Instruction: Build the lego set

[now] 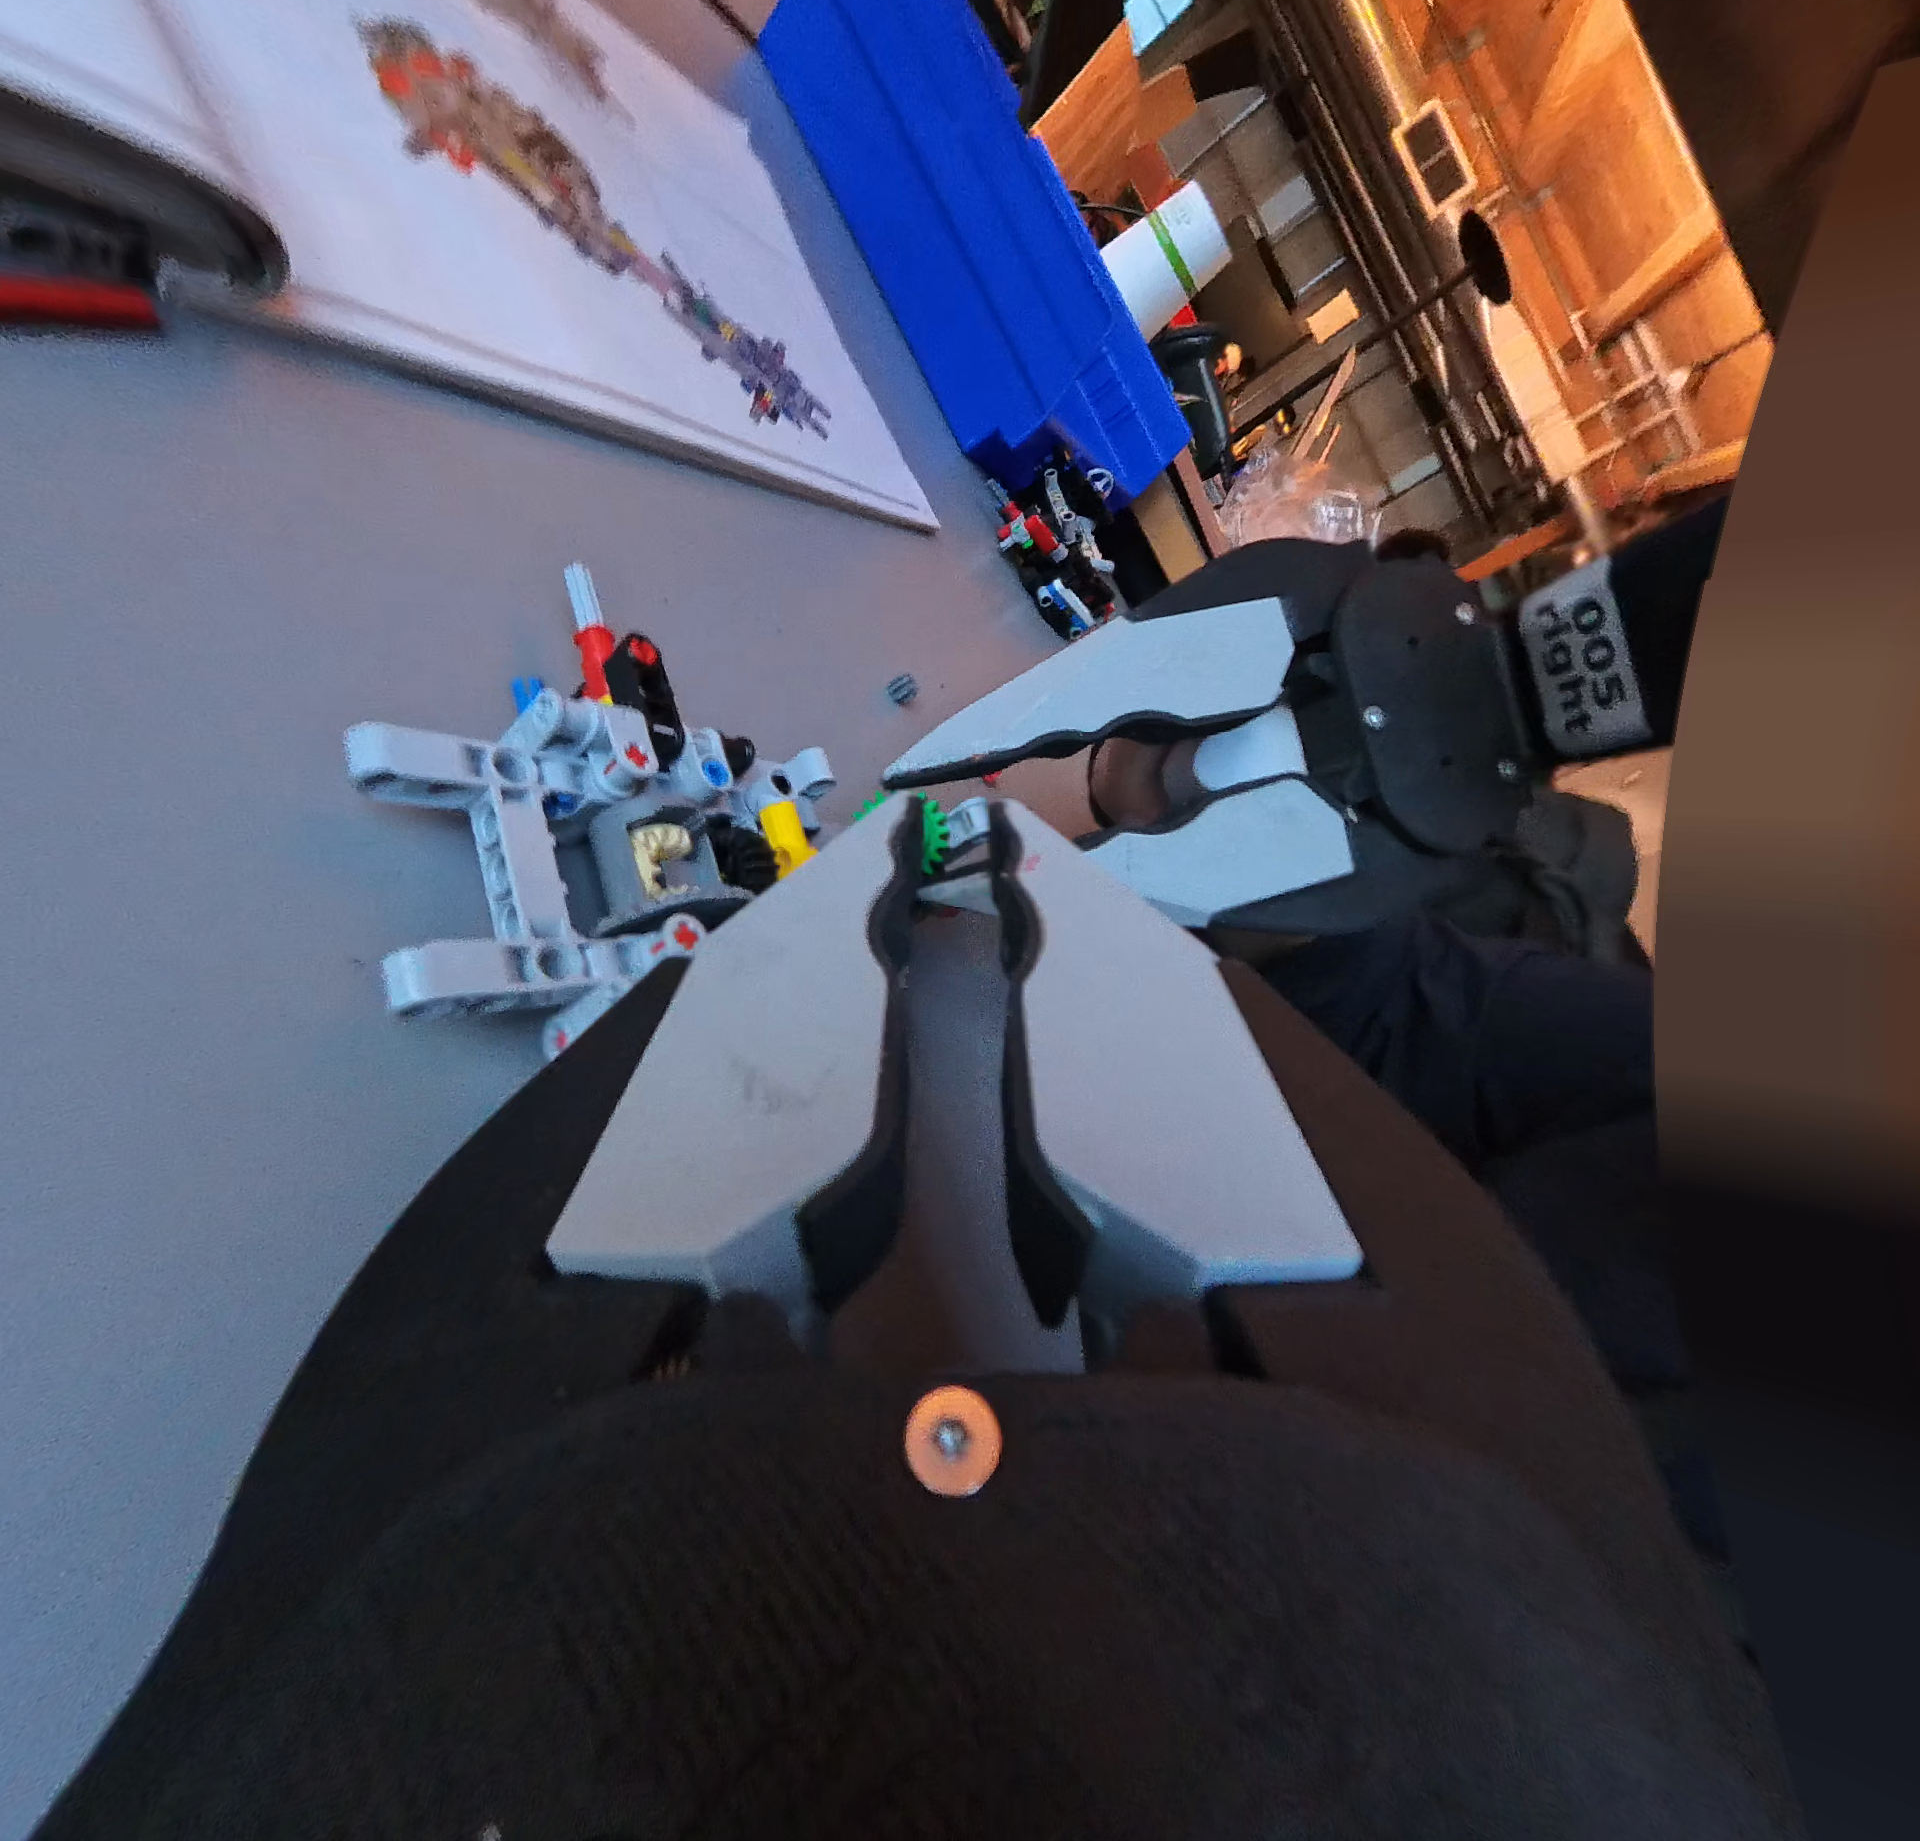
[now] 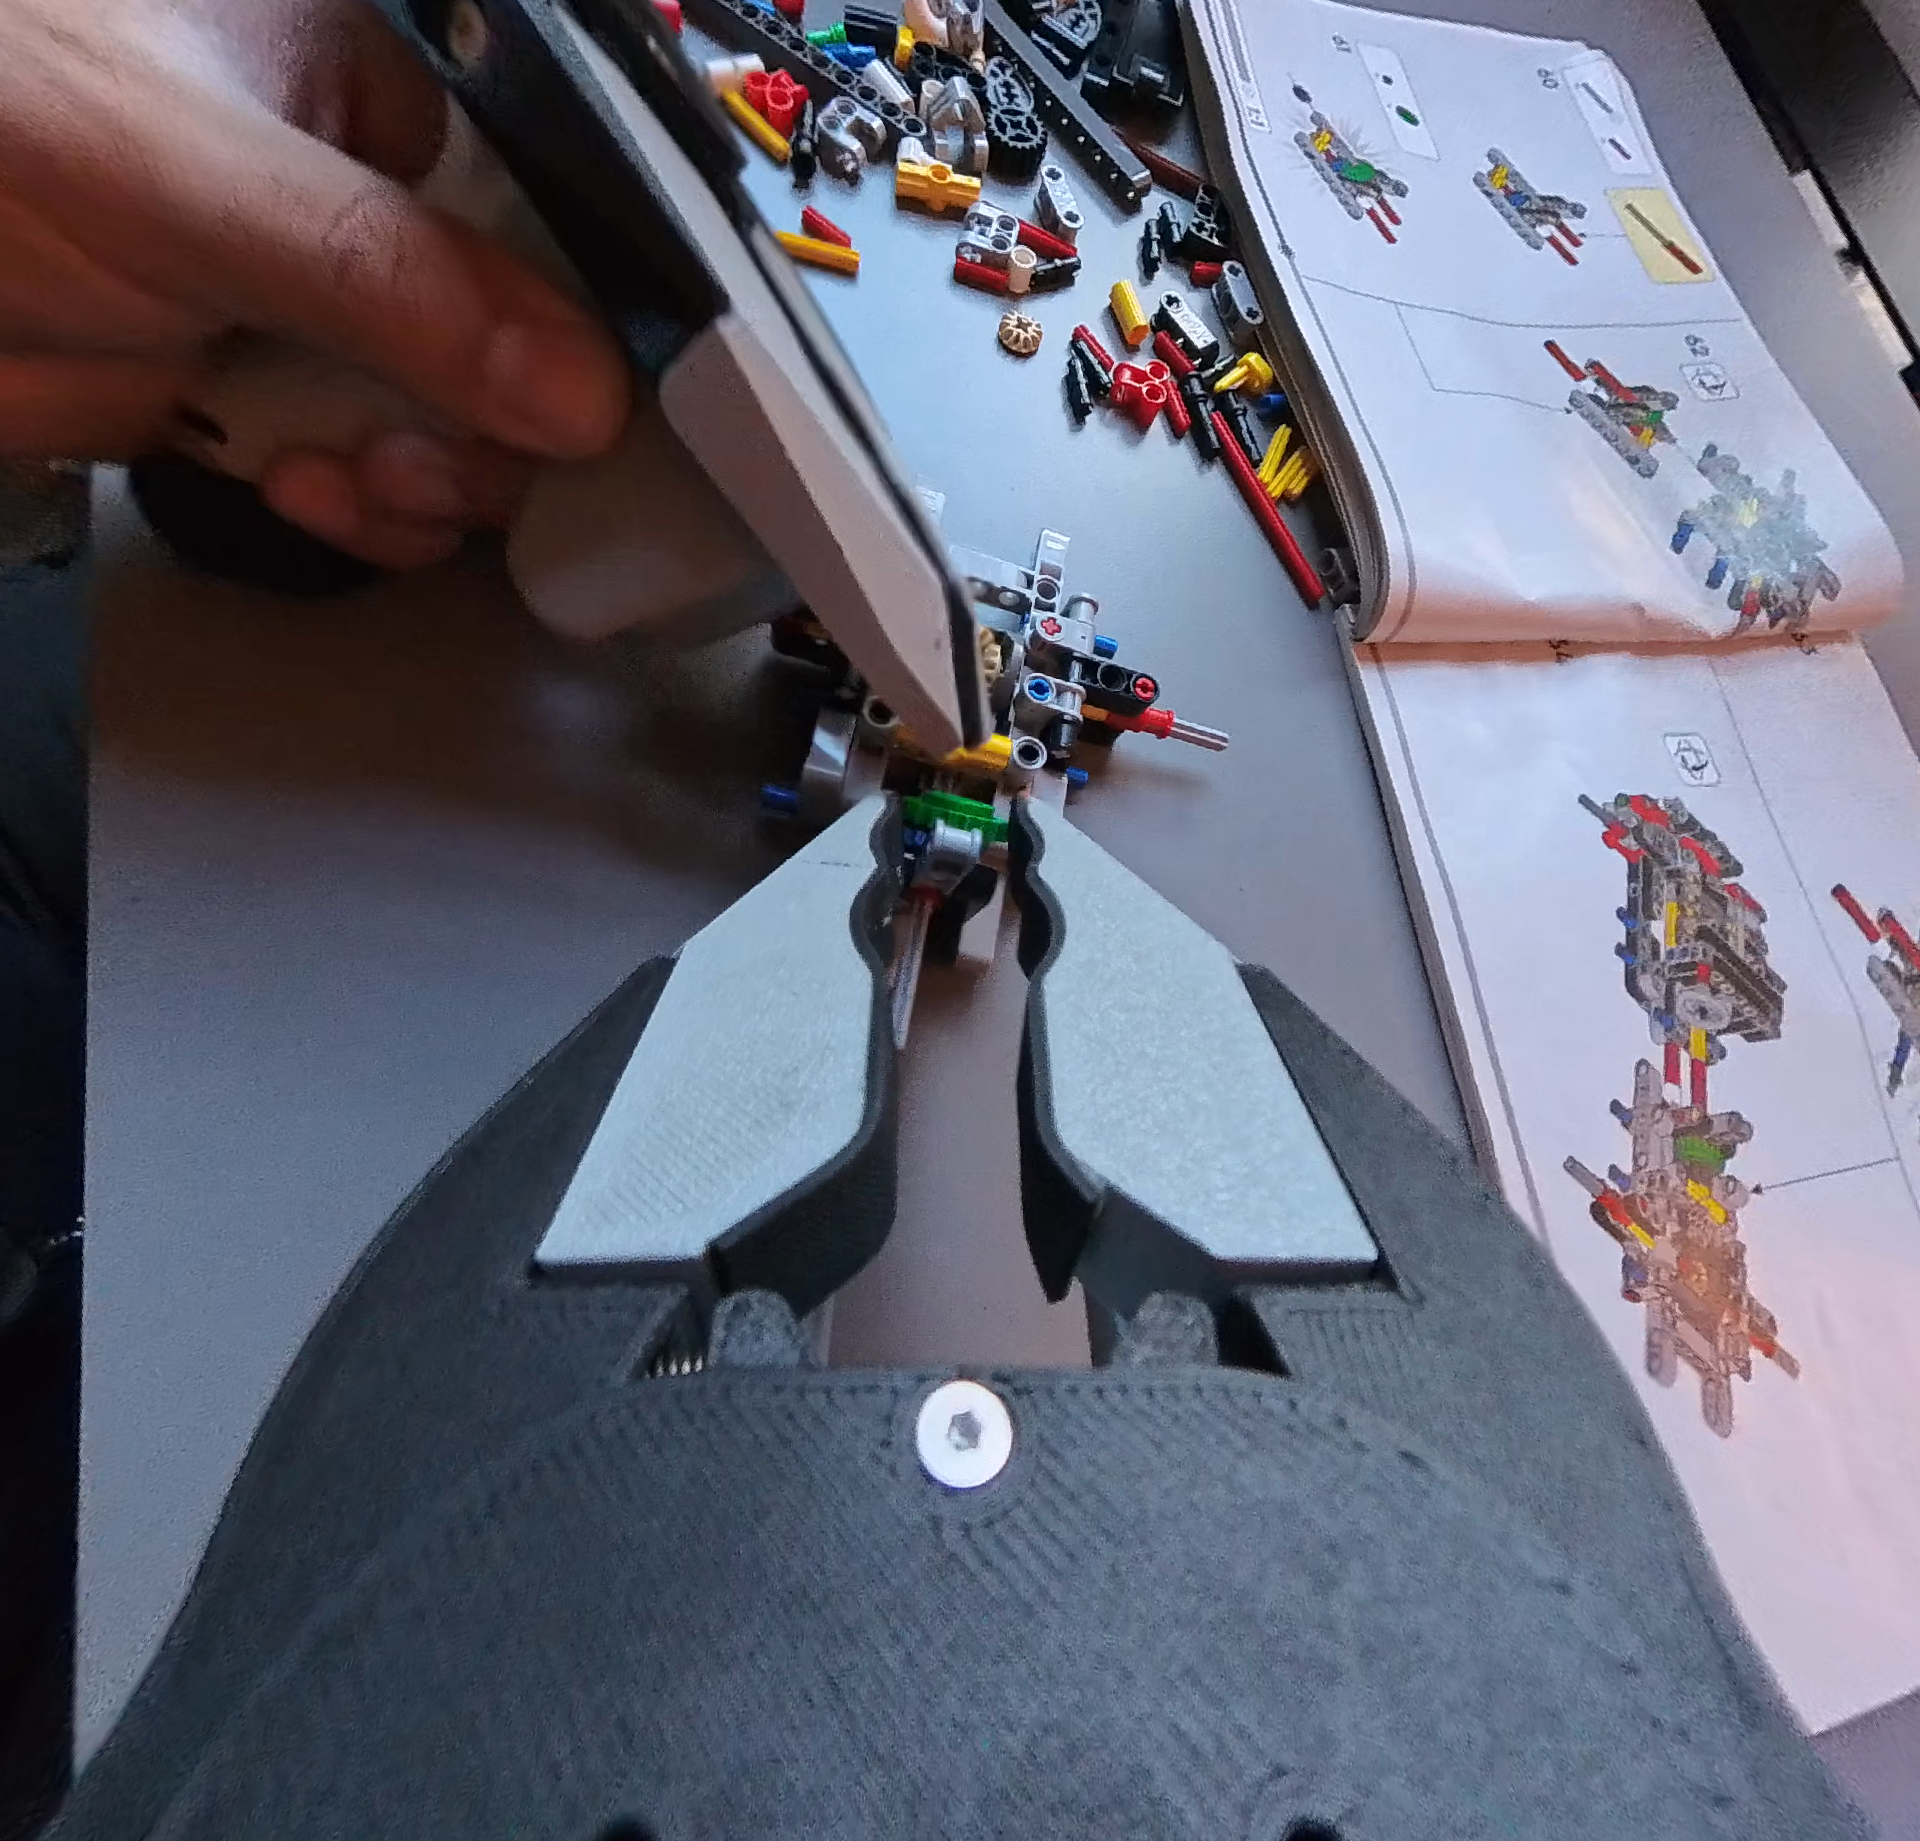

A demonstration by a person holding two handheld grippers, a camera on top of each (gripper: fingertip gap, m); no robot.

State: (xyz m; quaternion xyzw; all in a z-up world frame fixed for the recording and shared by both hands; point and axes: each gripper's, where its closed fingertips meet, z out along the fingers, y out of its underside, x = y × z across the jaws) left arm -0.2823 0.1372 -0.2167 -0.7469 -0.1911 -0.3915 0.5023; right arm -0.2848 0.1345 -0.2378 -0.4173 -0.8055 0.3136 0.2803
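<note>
A grey brick-built assembly (image 1: 582,835) with yellow, red and black parts lies on the grey table (image 1: 260,596). At its near edge are a green gear (image 1: 925,835) and a small grey connector (image 1: 974,820). My left gripper (image 1: 951,841) stands around them, slightly open, with the gear by one pad. My right gripper (image 2: 956,835) is shut on the same gear piece (image 2: 951,812), with its grey connector (image 2: 956,841) and thin axle (image 2: 906,960) between the pads. One of its fingers (image 1: 1122,679) shows from the right in the left wrist view. A left gripper finger (image 2: 831,503) comes down just behind the gear, onto the assembly (image 2: 1049,648).
An open instruction booklet (image 2: 1558,337) lies to the right. Several loose bricks and pins (image 2: 966,129) are scattered behind the assembly. A blue bin (image 1: 956,212) stands beyond the booklet (image 1: 468,181). A hand (image 2: 260,285) holds the left gripper. Only a small space, under 4 cm, lies between the two pairs of fingers.
</note>
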